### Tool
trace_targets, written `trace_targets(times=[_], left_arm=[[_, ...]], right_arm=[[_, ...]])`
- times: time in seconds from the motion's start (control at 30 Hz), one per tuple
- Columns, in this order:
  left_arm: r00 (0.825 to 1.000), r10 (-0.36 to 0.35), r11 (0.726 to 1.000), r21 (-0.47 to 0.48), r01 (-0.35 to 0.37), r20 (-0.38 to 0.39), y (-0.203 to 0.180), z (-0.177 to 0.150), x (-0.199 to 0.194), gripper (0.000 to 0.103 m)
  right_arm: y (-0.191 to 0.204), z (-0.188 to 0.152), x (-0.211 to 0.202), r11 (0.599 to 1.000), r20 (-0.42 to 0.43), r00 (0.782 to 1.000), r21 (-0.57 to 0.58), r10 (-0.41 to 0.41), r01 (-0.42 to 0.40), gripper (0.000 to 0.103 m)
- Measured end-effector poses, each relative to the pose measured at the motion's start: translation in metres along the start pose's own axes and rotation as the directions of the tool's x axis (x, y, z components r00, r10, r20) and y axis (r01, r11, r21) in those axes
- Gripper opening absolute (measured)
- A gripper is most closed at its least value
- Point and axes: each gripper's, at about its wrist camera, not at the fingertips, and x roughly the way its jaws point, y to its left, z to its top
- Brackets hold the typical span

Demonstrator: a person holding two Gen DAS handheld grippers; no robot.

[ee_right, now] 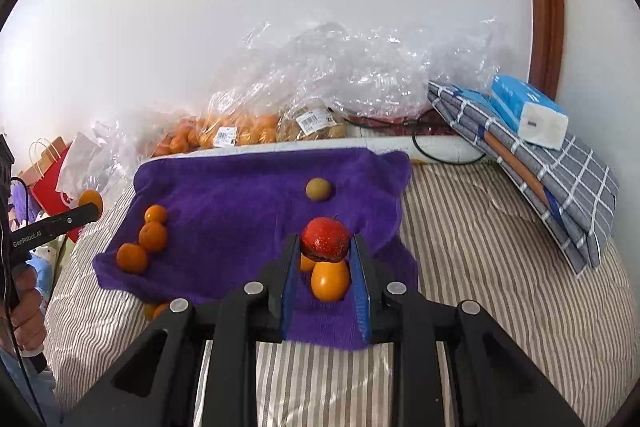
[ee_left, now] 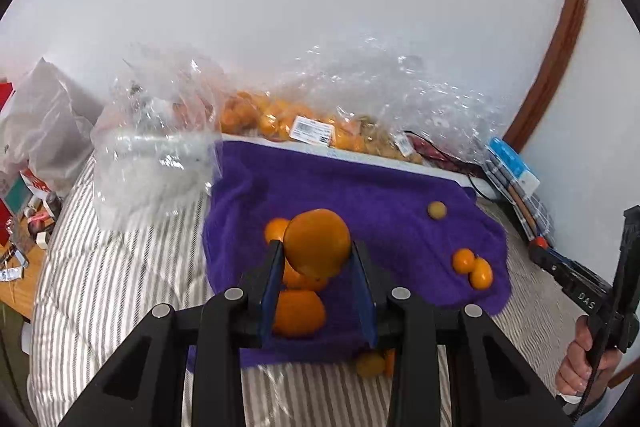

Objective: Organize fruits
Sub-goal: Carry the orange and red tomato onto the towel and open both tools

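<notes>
A purple towel (ee_left: 360, 195) (ee_right: 240, 187) lies on a striped bed. My left gripper (ee_left: 317, 247) is shut on a large orange (ee_left: 317, 241) and holds it above the towel's near left part, over other oranges (ee_left: 298, 313). My right gripper (ee_right: 325, 245) is shut on a red strawberry (ee_right: 325, 237) above the towel's near right, over two small orange fruits (ee_right: 330, 279). Three oranges (ee_right: 150, 237) sit in a row on the towel's left. A brownish round fruit (ee_right: 318, 189) (ee_left: 437, 210) lies alone near the far side. Two small orange fruits (ee_left: 472, 266) lie at the right edge.
Clear plastic bags of oranges (ee_right: 236, 131) and brown fruits (ee_right: 312, 125) line the wall. An empty clear bag (ee_left: 156, 147) sits left of the towel. Folded checked cloth with a tissue pack (ee_right: 528, 111) lies right. Small fruits (ee_left: 374, 363) lie off the towel's near edge.
</notes>
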Motion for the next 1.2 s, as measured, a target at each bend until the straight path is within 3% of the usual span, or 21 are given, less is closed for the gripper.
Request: trace_targets(times=[0.3, 0.73, 1.2], left_arm=[[0.999, 0.041, 0.999, -0.014, -0.042, -0.017, 0.012, 0.005, 0.03, 0.032], [0.994, 0.061, 0.998, -0.014, -0.063, -0.089, 0.021, -0.012, 0.058, 0.032], [0.992, 0.069, 0.996, -0.045, -0.074, -0.106, 0.026, -0.017, 0.068, 0.032]], right_arm=[[-0.003, 0.018, 0.032, 1.0, -0.001, 1.0, -0.008, -0.001, 0.001, 0.025], [-0.013, 0.003, 0.09, 1.0, -0.081, 0.997, 0.015, 0.005, -0.004, 0.025], [-0.014, -0.002, 0.094, 1.0, -0.071, 0.997, 0.012, -0.006, 0.007, 0.025]])
